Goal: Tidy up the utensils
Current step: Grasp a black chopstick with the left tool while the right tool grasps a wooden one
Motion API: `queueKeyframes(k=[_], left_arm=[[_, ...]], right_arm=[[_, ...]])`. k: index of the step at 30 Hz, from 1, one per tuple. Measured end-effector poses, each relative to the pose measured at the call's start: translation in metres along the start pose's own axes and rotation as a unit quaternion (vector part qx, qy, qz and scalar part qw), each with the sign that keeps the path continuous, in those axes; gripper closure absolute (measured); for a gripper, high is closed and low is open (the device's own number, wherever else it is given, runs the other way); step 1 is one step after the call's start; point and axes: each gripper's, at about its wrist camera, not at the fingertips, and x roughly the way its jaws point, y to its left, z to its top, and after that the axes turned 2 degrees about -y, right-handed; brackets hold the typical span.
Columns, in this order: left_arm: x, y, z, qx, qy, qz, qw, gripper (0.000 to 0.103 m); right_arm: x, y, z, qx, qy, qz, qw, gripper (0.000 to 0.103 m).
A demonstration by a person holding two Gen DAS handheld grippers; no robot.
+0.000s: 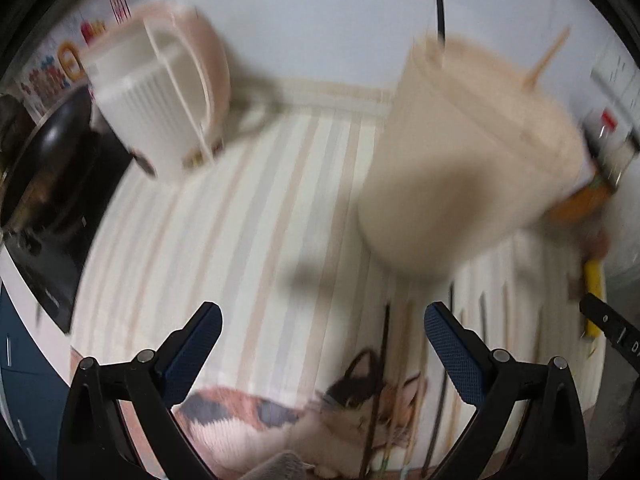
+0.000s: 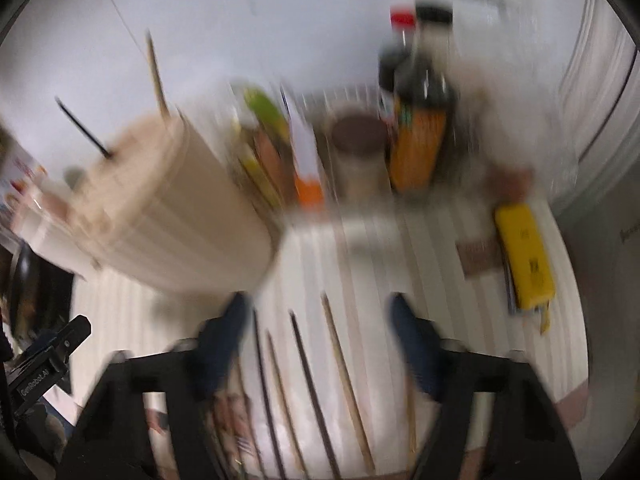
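I judge it barely begun: two sticks stand in the holder (image 2: 168,208); several chopsticks (image 2: 316,392) seemingly remain on the mat (image 1: 240,208); left gripper (image 1: 322,336) and right gripper (image 2: 320,328) both gape, holding nothing.

Soft, even indoor light fills both fisheye views, bright against the pale wall and striped cloth (image 1: 280,208). Motion blur smears the beige utensil holder (image 1: 460,152) in the left wrist view, which throws a faint shadow onto the cloth. The right wrist view is blurrier still, streaking the chopsticks (image 2: 312,392) and bottles (image 2: 420,120). Straight lines bow toward the dark circular edges of each frame.
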Motion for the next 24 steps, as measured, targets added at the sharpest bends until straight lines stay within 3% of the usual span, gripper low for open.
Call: queueKeyframes(k=[4,5,7,9,11,13,18,20,21,24], left_arm=[[0.032,-0.01,-0.027,0.008,0.05,-0.009,0.9987,0.001],[0.039,-0.012,-0.034,0.007,0.063,-0.017,0.9979,0.01],[0.053,-0.015,-0.045,0.002,0.091,-0.035,0.9952,0.029],[0.066,-0.02,-0.057,0.003,0.112,-0.048,0.9926,0.034],[0.075,-0.027,-0.063,0.014,0.12,-0.049,0.9915,0.048],[0.084,-0.036,-0.069,0.03,0.13,-0.048,0.9898,0.055],[0.092,-0.052,-0.074,0.063,0.126,-0.029,0.9896,0.083],[0.093,-0.052,-0.073,0.07,0.123,-0.02,0.9898,0.098],[0.093,-0.051,-0.072,0.069,0.123,-0.026,0.9897,0.099],[0.092,-0.043,-0.071,0.08,0.12,-0.008,0.9895,0.1]], right_arm=[[0.034,-0.01,-0.028,0.003,0.054,0.013,0.998,0.076],[0.04,-0.011,-0.033,0.003,0.063,0.015,0.998,0.078],[0.054,-0.014,-0.043,-0.006,0.083,0.008,0.997,0.079],[0.068,-0.012,-0.051,-0.023,0.116,0.012,0.993,0.079],[0.081,-0.011,-0.058,-0.04,0.134,0.001,0.99,0.079],[0.09,-0.012,-0.061,-0.048,0.147,-0.008,0.988,0.079],[0.112,-0.015,-0.074,-0.063,0.184,-0.012,0.981,0.077],[0.113,-0.014,-0.079,-0.074,0.181,-0.018,0.981,0.077],[0.113,-0.013,-0.081,-0.081,0.181,-0.022,0.98,0.078],[0.113,-0.015,-0.088,-0.083,0.177,-0.044,0.98,0.095]])
